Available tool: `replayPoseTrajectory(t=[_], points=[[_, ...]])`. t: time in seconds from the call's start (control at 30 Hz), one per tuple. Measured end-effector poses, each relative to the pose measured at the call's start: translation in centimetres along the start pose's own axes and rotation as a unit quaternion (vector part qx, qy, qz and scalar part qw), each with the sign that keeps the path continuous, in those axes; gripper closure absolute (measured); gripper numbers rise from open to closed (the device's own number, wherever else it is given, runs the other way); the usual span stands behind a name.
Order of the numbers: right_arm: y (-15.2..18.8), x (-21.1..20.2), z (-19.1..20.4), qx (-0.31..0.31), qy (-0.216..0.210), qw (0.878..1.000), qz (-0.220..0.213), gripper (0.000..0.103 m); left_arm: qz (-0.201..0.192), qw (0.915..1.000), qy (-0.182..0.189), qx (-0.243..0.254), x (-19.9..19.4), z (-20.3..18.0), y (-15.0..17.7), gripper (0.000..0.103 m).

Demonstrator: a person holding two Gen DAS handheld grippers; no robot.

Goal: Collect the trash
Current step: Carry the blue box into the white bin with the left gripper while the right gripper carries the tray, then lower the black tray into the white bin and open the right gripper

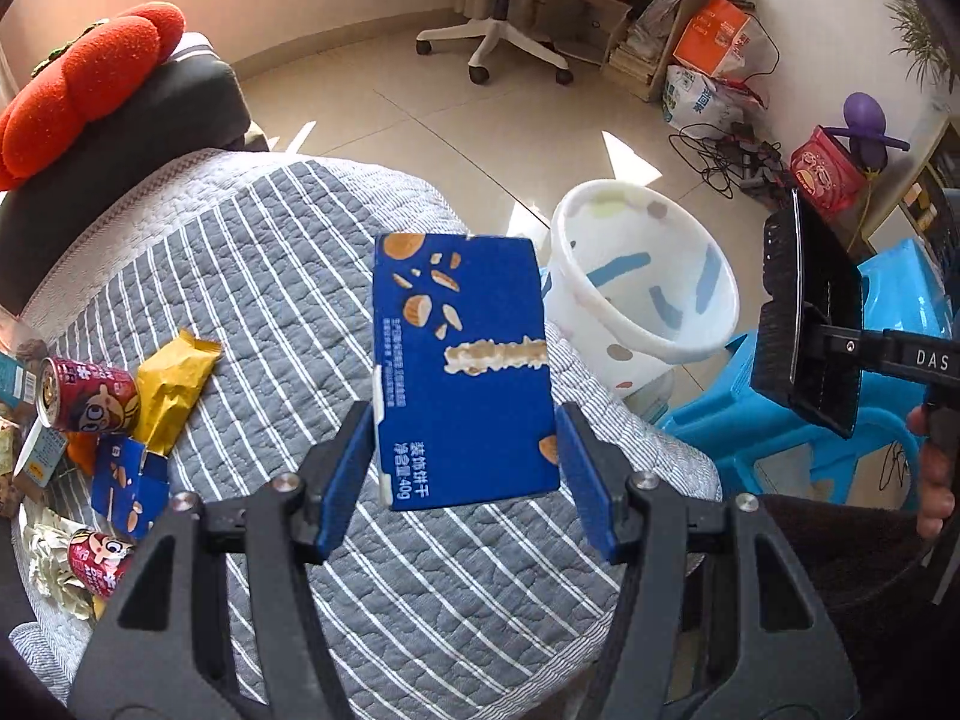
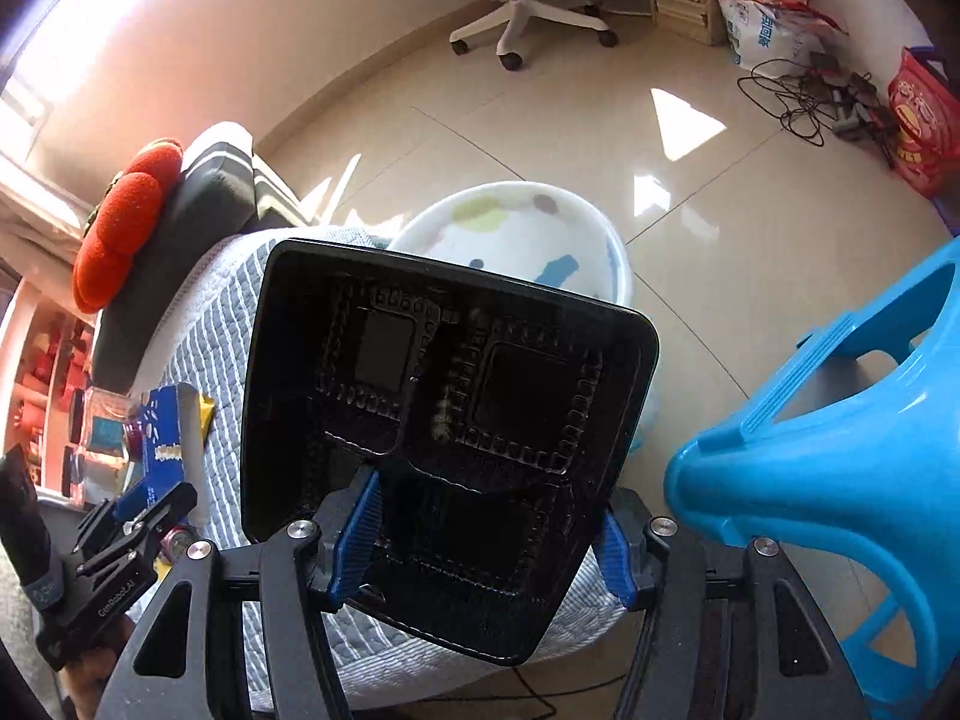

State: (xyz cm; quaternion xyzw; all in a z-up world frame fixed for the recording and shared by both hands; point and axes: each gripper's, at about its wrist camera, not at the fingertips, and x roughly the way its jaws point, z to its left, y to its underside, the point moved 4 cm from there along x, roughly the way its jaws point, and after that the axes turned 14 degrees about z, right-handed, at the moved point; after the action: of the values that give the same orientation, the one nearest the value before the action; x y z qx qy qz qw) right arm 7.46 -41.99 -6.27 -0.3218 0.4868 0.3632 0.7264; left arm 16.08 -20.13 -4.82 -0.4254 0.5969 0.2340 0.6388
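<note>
My left gripper [image 1: 465, 420] is shut on a blue biscuit box [image 1: 462, 360] and holds it upright above the striped quilt [image 1: 288, 276]. The white trash bin [image 1: 645, 276] with coloured spots stands on the floor just right of the box, its mouth open. My right gripper [image 2: 486, 504] is shut on a black plastic food tray [image 2: 444, 420], which it holds on edge in front of the bin [image 2: 528, 222]. The tray [image 1: 804, 324] also shows at the right of the left wrist view. More trash lies at the quilt's left: a red can [image 1: 84, 396], a yellow wrapper [image 1: 171, 384] and a small blue box [image 1: 129, 486].
A blue plastic stool [image 2: 840, 450] stands right of the bin. A red cushion [image 1: 78, 90] rests on a dark sofa arm [image 1: 120, 180]. Farther off are an office chair [image 1: 498, 30], cables [image 1: 720, 156] and bags along the wall. Tiled floor lies beyond the bin.
</note>
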Motion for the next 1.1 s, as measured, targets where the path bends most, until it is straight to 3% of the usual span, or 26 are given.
replayPoseTrajectory(t=[0.37, 0.67, 0.73, 0.8, 1.1], points=[[-1.8, 0.0, -5.0, 0.011, 0.052, 0.999, 0.003, 0.040, 0.025, 0.9973, 0.018, 0.066, 3.6, -7.1, -6.3, 0.040], [-2.0, -0.9, -5.7, 0.014, 0.081, 0.997, -0.010, 0.040, 0.025, 0.9952, 0.028, 0.090, 5.3, -10.1, -9.0, 0.039], [-1.9, -1.0, -6.0, 0.017, 0.082, 0.996, -0.010, 0.040, 0.028, 0.9956, 0.033, 0.082, 5.3, -9.7, -9.0, 0.032], [-1.9, -1.1, -6.2, 0.021, 0.081, 0.996, -0.010, 0.040, 0.017, 0.9969, 0.033, 0.069, 4.7, -9.1, -8.7, 0.014], [-3.0, -1.1, -5.5, 0.036, 0.066, 0.997, -0.012, 0.040, -0.004, 0.9995, -0.014, 0.028, 1.5, -3.5, -4.3, 0.001]])
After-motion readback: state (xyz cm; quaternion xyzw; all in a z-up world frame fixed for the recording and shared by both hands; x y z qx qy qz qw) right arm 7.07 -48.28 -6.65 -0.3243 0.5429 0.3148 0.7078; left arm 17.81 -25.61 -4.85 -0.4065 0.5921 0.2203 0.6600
